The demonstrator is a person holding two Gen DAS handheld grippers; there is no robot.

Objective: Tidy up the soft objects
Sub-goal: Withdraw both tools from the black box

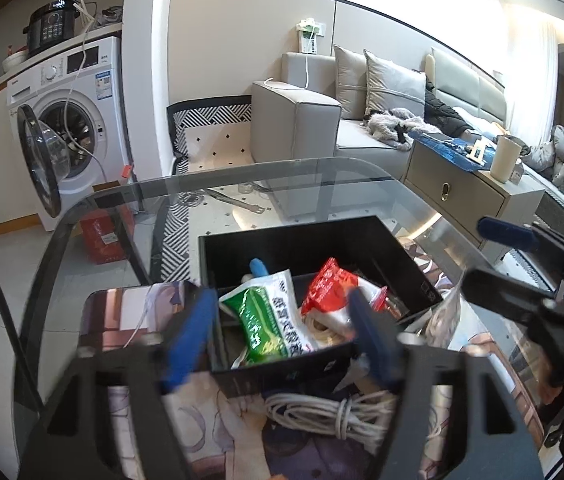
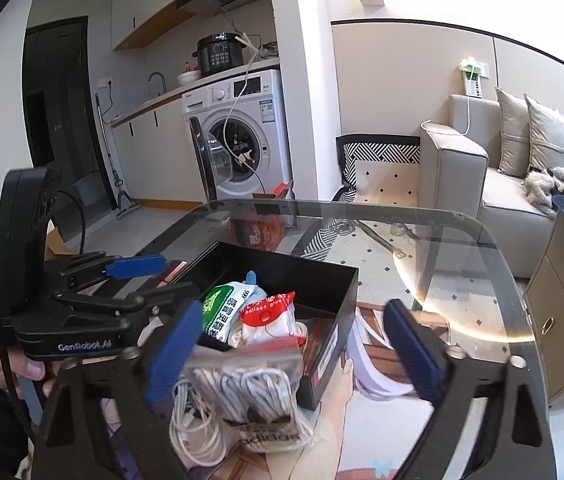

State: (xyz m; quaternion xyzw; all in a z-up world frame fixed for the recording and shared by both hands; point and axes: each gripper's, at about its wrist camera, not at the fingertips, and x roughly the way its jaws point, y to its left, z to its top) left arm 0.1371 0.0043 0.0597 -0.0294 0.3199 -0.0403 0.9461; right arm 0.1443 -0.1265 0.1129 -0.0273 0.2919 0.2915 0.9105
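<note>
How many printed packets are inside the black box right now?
2: a green-and-white printed packet on the left side of the black box, a red-and-white printed packet beside it on the right. More may lie hidden beneath.

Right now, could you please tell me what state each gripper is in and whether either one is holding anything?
Left gripper: open, holding nothing; it straddles the near corner of the black box.
Right gripper: open, holding nothing; the clear bag of white cord lies between its fingers.

Both wrist cameras sit close above the glass bench [image 1: 81, 216], angled downward toward twelve o'clock, sharing the black box [image 1: 410, 264] [image 2: 346, 292] and washing machine [image 1: 93, 80] [image 2: 265, 128].
</note>
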